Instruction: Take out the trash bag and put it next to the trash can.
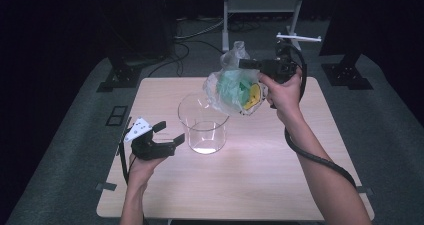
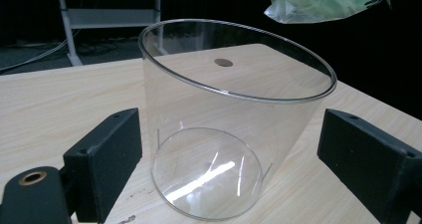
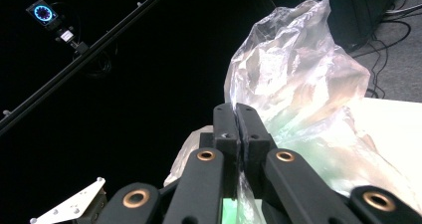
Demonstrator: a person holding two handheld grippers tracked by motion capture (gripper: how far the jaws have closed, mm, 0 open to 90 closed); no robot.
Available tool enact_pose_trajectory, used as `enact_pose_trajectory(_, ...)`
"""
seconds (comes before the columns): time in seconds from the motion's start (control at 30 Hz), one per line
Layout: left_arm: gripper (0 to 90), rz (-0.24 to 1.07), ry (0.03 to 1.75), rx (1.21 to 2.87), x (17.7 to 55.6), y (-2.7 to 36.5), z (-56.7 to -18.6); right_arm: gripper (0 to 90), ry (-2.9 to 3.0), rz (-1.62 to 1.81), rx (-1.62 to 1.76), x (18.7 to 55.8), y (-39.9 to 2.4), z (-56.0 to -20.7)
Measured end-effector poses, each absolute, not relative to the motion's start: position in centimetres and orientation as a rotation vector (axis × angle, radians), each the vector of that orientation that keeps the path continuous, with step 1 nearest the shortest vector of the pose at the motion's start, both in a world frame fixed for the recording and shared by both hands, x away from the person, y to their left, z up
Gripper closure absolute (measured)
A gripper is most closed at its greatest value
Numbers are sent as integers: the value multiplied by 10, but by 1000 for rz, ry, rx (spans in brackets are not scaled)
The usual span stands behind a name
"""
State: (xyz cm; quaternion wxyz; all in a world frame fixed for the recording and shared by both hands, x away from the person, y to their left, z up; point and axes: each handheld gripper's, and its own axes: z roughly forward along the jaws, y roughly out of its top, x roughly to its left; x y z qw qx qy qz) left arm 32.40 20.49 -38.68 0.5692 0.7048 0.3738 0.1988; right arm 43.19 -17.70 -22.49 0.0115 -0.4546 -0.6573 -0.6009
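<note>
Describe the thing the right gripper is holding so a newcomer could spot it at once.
Start at the wooden table, then its clear round container. Above its rim hangs a crumpled clear plastic bag, pinched in the right gripper; it alone is off the table, with green and yellow contents.

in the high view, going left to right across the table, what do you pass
left hand-held gripper → clear plastic container → plastic bag, held up over the table → right hand-held gripper, with the hand holding it

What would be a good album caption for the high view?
Right gripper lifts a clear plastic bag above a glass beaker, left gripper open beside it.
</note>
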Motion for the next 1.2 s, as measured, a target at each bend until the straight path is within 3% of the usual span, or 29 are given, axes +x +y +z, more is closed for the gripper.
enact_pose_trajectory(1.2,93,458,872,1690,325,199,-390,893,-2010,-1873,-1571,430,-233,-246)
